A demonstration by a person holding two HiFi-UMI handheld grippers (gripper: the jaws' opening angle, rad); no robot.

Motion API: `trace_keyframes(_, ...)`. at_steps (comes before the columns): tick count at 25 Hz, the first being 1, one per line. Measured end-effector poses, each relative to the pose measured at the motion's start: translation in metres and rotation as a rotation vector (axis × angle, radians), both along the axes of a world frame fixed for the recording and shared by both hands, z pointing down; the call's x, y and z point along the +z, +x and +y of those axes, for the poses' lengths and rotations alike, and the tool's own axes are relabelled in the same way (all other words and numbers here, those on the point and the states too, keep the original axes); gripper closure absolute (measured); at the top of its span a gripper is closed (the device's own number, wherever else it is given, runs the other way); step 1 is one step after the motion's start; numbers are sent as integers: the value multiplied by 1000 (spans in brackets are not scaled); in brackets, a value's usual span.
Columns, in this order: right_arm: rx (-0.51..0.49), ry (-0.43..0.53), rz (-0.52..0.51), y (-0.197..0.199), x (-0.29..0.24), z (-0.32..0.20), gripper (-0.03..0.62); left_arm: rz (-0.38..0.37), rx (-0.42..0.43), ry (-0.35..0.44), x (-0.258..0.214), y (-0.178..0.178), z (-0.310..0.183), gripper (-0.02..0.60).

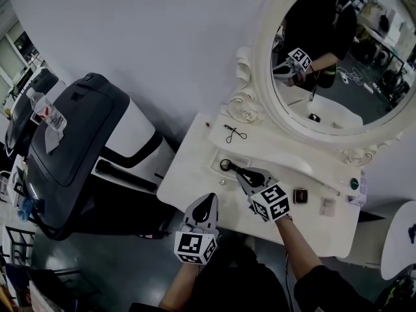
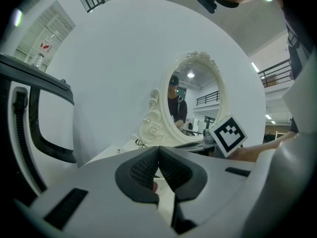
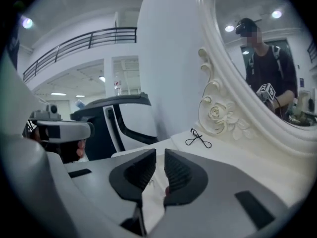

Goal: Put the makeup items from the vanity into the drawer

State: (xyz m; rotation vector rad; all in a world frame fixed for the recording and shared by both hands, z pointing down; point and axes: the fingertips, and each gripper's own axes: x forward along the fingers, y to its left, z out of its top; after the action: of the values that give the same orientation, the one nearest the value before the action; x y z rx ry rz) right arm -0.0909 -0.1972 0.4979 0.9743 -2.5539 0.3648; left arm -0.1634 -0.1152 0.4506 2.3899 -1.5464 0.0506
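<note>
**Head view.** A white vanity (image 1: 188, 174) stands against a pale wall, with an oval mirror (image 1: 325, 77) in a carved frame along its rear edge. An eyelash curler (image 1: 234, 133) lies near the rear left corner, well apart from both grippers. Toward the right end, a small dark square compact (image 1: 299, 195) sits near the front edge. A pale pink item (image 1: 328, 207) lies just beside it, and a green round piece (image 1: 354, 184) is at the right edge. The left gripper (image 1: 208, 200) hangs over the front edge and points toward the mirror. The right gripper (image 1: 229, 168) reaches over the middle of the vanity, its tips above a shallow rectangular recess (image 1: 273, 160). I cannot tell whether that recess is the drawer. A dark machine (image 1: 71, 142) stands beside the vanity's left edge, with a water bottle (image 1: 47, 112) resting on it.

**Left gripper view.** The jaws are pressed together with their tips touching, and nothing is between the pads. Beyond them the mirror rises from the rear edge, and the right gripper shows to the right.

**Right gripper view.** The jaws stand a narrow gap apart, and nothing is between the pads. Ahead, the eyelash curler lies flat on the vanity just in front of the carved frame. The left gripper shows at the left side, in front of the dark machine.
</note>
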Motion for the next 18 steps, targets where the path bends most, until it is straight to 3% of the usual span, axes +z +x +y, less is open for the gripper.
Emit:
trace_keyframes(4,102,26,-168,12,-31,32,553,0,58,30,-15,9,7,566)
trace_keyframes(8,166,80,-271,21,-56,69,565,-2,117,50,-29,19,23,566)
trace_keyframes(13,202,149,-331,23,-77,107,571,-5,175,65,-39,28,46,566)
trace_keyframes(18,213,217,-362,33,-92,140,571,-3,181,81,-46,41,64,566)
